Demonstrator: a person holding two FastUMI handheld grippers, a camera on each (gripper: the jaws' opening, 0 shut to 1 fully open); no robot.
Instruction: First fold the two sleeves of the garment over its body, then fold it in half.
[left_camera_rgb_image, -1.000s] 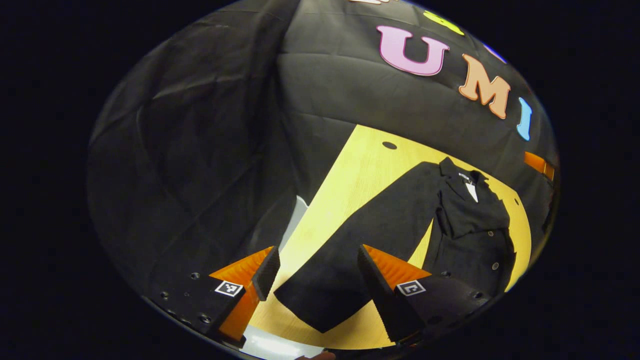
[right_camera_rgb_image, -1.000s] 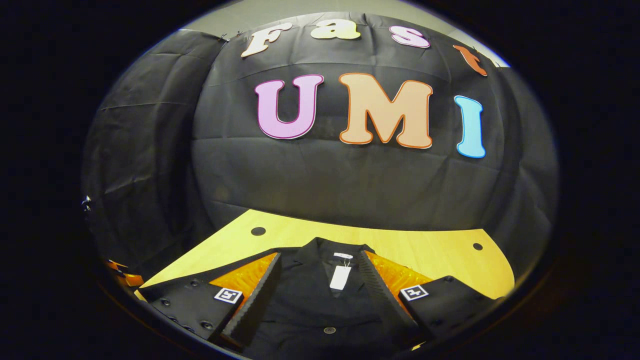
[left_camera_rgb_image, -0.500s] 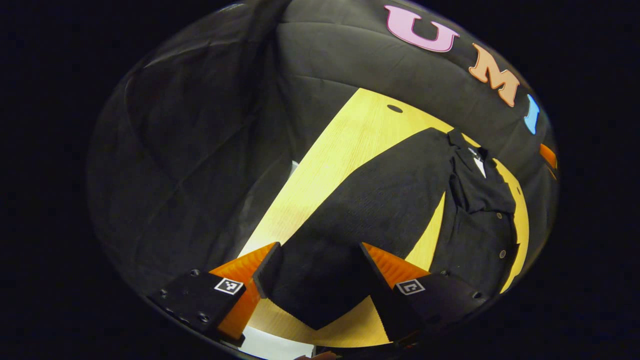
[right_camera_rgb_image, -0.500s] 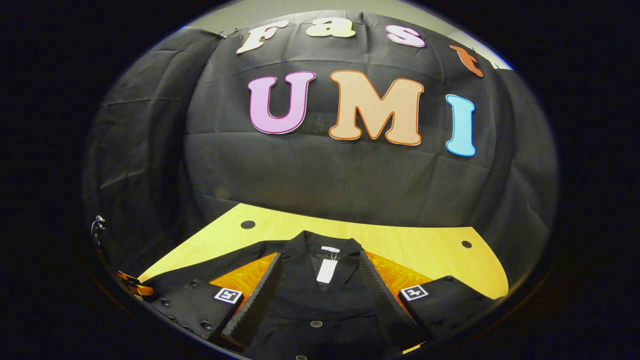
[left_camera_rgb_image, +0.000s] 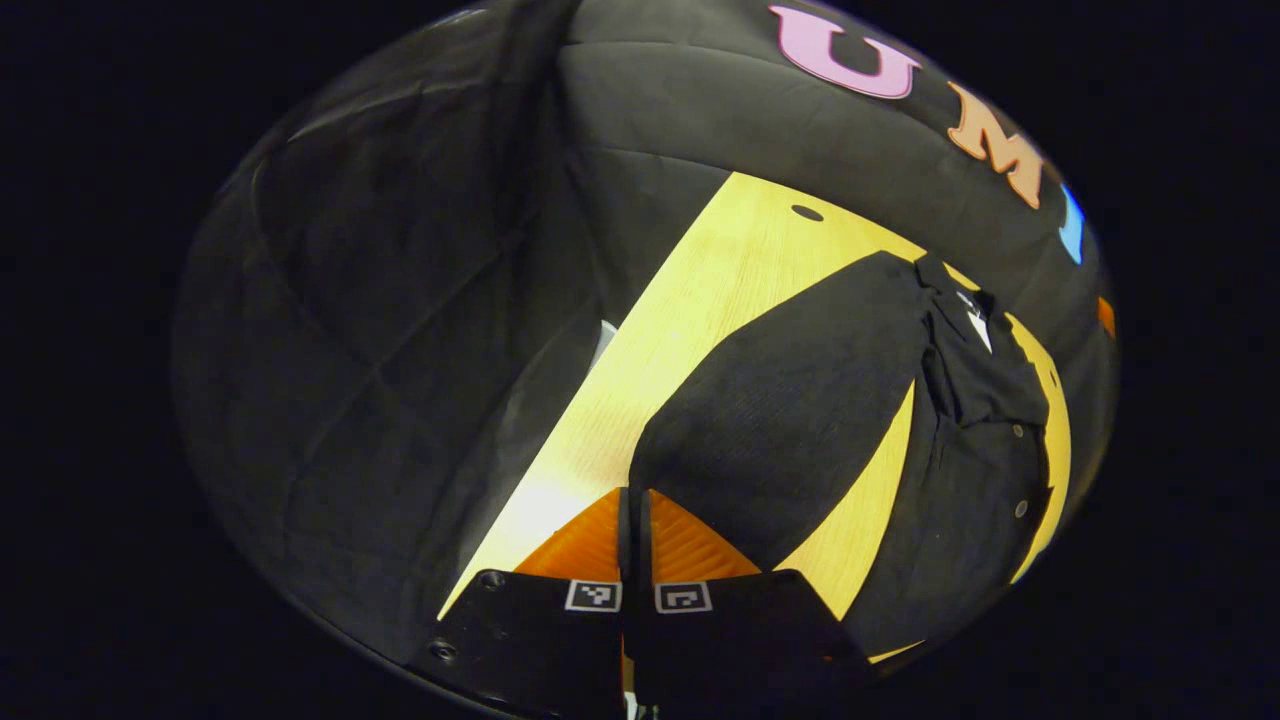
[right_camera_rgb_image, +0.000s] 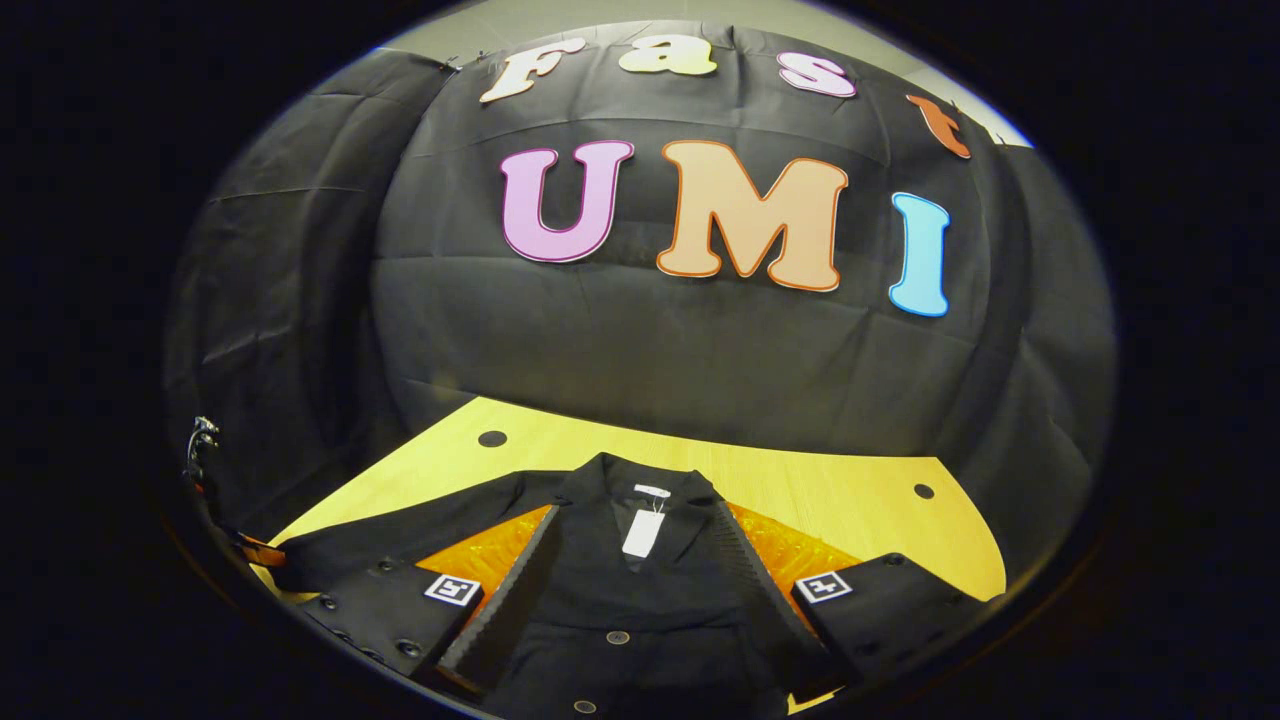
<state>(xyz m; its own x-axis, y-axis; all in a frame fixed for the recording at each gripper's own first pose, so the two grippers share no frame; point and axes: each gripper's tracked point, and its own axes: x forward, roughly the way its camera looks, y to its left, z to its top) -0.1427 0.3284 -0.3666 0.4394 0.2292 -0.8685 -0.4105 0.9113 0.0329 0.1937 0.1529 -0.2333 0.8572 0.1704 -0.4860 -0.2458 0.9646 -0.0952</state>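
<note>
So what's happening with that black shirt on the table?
A person is folding it using a gripper in each hand. The left gripper is closed at the cuff end of one sleeve, which lies stretched out across the wooden table, not yet folded over the shirt's body. Whether the cuff is really pinched between the fingers is hard to tell. The right gripper is open above the buttoned front, near the collar, holding nothing.

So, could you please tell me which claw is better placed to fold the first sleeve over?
Left: the left claw is shut at the cuff of the black fabric jacket's sleeve; the right claw hangs open over the collar.
</note>
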